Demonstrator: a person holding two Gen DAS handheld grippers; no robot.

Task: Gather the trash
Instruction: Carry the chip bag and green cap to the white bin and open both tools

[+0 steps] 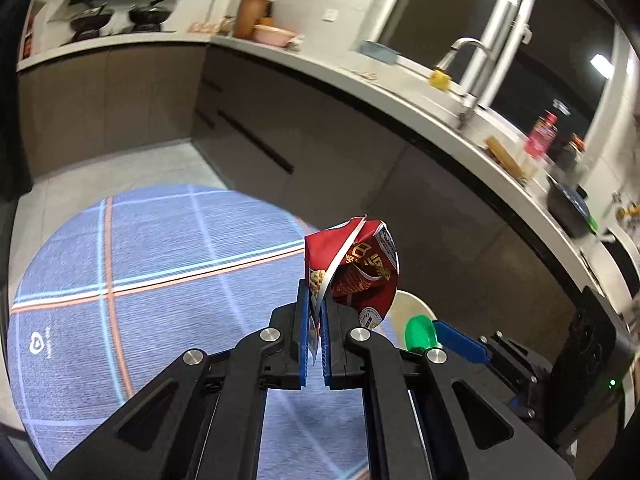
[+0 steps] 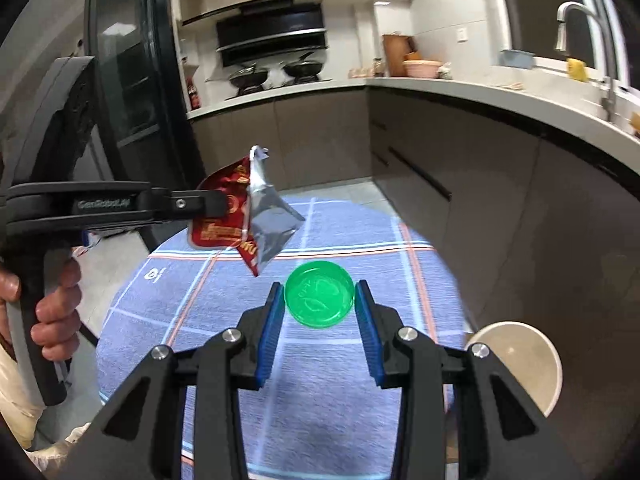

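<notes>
My left gripper is shut on a crumpled red snack wrapper, which sticks up from between the blue pads, high above the floor. From the right wrist view the same left gripper reaches in from the left with the wrapper hanging at its tip, silver inside showing. My right gripper is shut on a round green plastic lid, squeezed by its rim between the two blue pads. In the left wrist view the lid and one blue finger appear at lower right, close beside the wrapper.
A round blue checked rug lies on the tiled floor below both grippers. A white round bin stands at the rug's right edge, against dark cabinets. The L-shaped counter carries a sink tap, bottles and pans. A hand grips the left tool's handle.
</notes>
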